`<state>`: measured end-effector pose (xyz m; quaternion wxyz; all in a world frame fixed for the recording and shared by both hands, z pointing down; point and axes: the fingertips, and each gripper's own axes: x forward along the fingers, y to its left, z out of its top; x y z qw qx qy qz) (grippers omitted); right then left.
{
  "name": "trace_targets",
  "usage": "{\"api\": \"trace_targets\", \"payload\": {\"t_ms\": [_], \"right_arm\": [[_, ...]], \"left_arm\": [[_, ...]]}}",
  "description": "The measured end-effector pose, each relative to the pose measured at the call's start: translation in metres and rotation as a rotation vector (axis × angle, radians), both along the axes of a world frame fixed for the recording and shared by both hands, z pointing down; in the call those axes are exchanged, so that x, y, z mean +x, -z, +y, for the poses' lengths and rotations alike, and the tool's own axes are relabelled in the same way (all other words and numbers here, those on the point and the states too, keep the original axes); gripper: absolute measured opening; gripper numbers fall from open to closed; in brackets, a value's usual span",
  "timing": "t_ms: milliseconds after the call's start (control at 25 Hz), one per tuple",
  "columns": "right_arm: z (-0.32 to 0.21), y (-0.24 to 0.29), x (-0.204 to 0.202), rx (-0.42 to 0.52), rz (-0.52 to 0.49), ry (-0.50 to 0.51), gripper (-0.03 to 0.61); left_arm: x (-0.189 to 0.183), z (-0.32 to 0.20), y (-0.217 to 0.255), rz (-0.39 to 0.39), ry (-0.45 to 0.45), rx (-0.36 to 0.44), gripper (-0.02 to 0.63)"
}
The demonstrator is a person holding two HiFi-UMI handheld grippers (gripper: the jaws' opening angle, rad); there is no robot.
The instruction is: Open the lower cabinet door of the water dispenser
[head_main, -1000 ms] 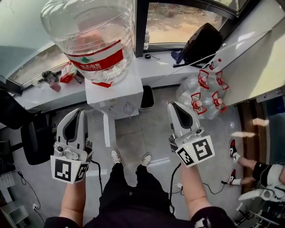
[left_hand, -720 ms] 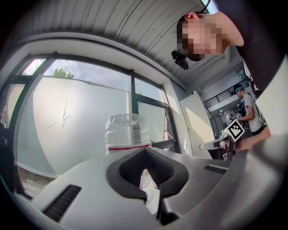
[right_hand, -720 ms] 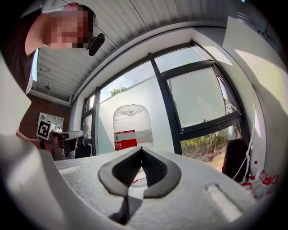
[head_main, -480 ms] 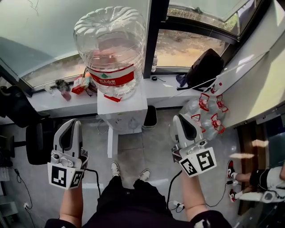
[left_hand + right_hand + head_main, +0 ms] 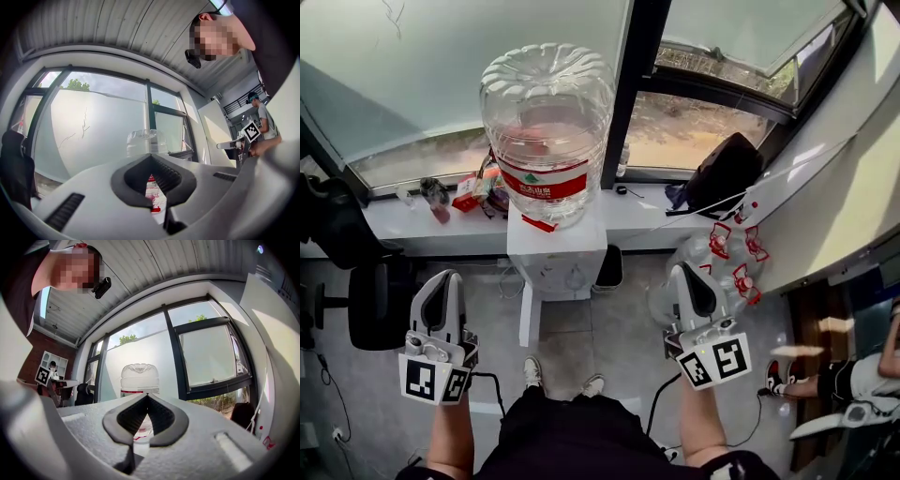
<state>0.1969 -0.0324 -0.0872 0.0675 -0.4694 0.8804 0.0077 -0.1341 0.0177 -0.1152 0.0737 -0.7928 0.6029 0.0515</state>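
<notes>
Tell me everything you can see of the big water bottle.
The bottle is a big clear plastic jug with a ribbed, domed end and a red-and-white label band. It stands upside down on the white dispenser by the window. Only the dispenser touches it. How full it is cannot be told.

the head view looks steeply down from above the person, facing the window (image 5: 487, 75), with the left gripper (image 5: 443, 281) and right gripper (image 5: 684, 274) low in frame. each gripper view rides close behind its own jaws, tilted slightly upward toward that window. all three share the water bottle (image 5: 547, 122) on the water dispenser (image 5: 555, 253), seen past the jaws in both gripper views.
</notes>
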Motion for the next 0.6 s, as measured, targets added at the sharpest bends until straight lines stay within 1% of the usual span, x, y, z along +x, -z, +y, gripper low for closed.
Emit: {"api": "trace_targets", "payload": {"t_ms": [160, 360, 440, 520, 600], "right_arm": [[0.01, 0.013, 0.0, 0.03, 0.027, -0.028, 0.003], [0.019, 0.025, -0.004, 0.066, 0.049, -0.049, 0.003], [0.021, 0.027, -0.006, 0.068, 0.048, -0.055, 0.003], [0.022, 0.029, -0.009, 0.066, 0.045, -0.061, 0.003], [0.022, 0.03, -0.014, 0.068, 0.041, -0.06, 0.003]], "left_arm": [[-0.003, 0.008, 0.005, -0.001, -0.002, 0.016, 0.006], [-0.001, 0.009, 0.007, 0.016, -0.026, 0.031, 0.007], [0.005, 0.008, 0.009, 0.03, -0.051, 0.035, 0.006], [0.018, 0.01, 0.01, 0.037, -0.098, 0.039, 0.006], [0.029, 0.013, 0.008, 0.018, -0.127, 0.046, 0.006]]}}
